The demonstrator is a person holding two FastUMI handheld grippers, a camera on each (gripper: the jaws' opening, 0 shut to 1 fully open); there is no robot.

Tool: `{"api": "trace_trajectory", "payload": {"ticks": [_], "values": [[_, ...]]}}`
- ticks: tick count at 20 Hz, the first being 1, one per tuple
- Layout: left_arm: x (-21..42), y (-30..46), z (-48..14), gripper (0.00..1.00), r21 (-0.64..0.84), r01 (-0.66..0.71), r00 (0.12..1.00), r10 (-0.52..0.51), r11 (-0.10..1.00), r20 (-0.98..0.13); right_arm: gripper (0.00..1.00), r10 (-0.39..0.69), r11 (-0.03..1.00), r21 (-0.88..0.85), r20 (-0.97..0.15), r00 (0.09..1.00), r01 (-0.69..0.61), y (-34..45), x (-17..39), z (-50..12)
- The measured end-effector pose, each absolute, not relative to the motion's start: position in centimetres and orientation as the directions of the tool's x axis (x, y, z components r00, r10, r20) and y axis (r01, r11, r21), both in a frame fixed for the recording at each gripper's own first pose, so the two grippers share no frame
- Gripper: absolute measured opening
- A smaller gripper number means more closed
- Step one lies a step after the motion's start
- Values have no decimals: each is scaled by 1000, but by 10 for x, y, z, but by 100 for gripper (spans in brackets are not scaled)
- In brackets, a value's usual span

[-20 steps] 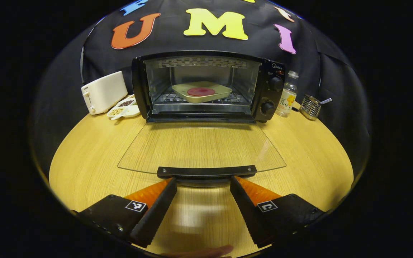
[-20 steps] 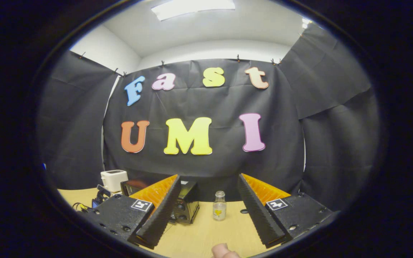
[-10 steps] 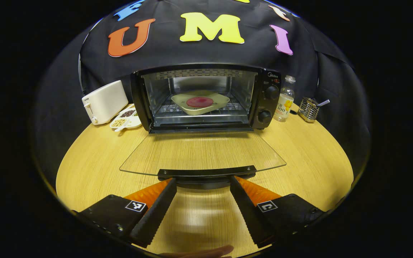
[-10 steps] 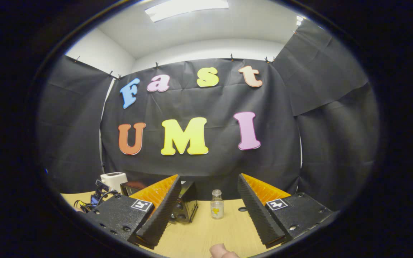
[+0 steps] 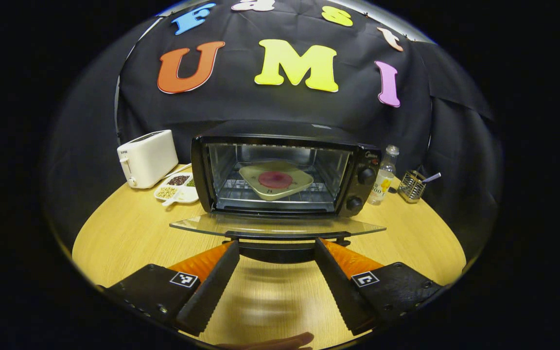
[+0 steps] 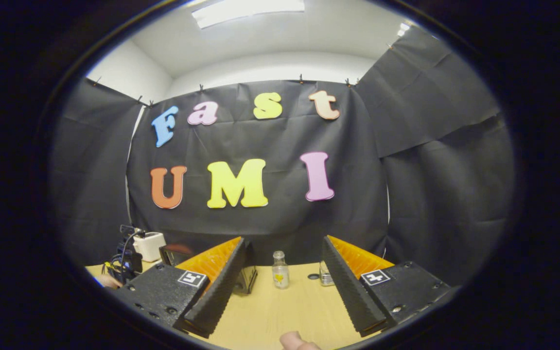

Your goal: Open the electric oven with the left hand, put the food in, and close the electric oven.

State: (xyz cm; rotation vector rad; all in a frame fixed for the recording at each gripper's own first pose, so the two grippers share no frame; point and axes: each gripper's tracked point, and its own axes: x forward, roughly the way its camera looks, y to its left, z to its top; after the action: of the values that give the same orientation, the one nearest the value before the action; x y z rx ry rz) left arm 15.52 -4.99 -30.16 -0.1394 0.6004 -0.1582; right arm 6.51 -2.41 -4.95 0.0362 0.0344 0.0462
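Observation:
The black electric oven [image 5: 280, 170] stands at the back of the table with its glass door [image 5: 277, 225] hanging open, seen almost edge-on. Inside, a cream plate holding a round red piece of food [image 5: 275, 180] rests on the rack. My left gripper [image 5: 276, 243] is open, low over the table, its fingertips just below the door's black handle [image 5: 287, 239] and either side of it. My right gripper [image 6: 284, 240] is open and holds nothing, raised and facing the back wall. In the right gripper view a corner of the oven [image 6: 173, 253] peeks from behind a finger.
A white toaster [image 5: 148, 158] and a divided dish of seeds [image 5: 178, 187] sit left of the oven. A small bottle [image 5: 383, 180] and a wire holder [image 5: 411, 186] stand to its right. The round wooden table [image 5: 129, 233] lies under the door.
My left gripper has sunk toward the table, so the open door went from seen from above to edge-on, with its handle right over the fingertips. The right gripper turned slightly right.

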Motion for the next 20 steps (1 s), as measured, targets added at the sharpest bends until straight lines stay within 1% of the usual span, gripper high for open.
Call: {"api": "trace_trajectory", "payload": {"ticks": [3,4,5,6,7,8,9,10,14,16,17,20], "values": [[170,-48,-286,98,-168,134,841,-201,977,-502,96,37,997,62,-47,998,-35,-32,50,-58],[173,-48,-282,98,-168,137,845,-203,976,-494,100,27,998,57,-47,999,-25,-38,44,-62],[177,-48,-280,99,-167,140,847,-205,976,-490,96,12,999,52,-42,999,-10,-42,40,-63],[180,-48,-277,99,-162,144,853,-206,976,-480,95,0,999,47,-31,1000,1,-48,36,-63],[184,-48,-274,99,-156,148,857,-205,977,-474,96,-14,999,41,-25,1000,15,-53,35,-63],[186,-50,-270,99,-145,153,864,-204,977,-460,100,-23,999,35,-20,1000,24,-56,34,-65],[189,-50,-268,98,-136,157,870,-202,978,-449,100,-31,999,31,-23,999,32,-58,35,-68],[192,-50,-266,98,-129,158,877,-200,979,-437,95,-25,999,27,-26,999,26,-56,34,-72],[205,-51,-257,96,-112,158,897,-190,981,-400,96,24,999,39,-30,999,-23,-47,34,-79],[215,-50,-252,96,-136,141,911,-183,981,-371,96,34,998,45,-39,999,-32,-46,31,-87],[222,-49,-250,97,-153,138,917,-185,979,-353,100,43,998,45,-41,998,-42,-45,29,-90],[236,-48,-247,97,-214,118,926,-186,970,-328,100,30,999,42,-30,999,-29,-53,27,-97]]}}
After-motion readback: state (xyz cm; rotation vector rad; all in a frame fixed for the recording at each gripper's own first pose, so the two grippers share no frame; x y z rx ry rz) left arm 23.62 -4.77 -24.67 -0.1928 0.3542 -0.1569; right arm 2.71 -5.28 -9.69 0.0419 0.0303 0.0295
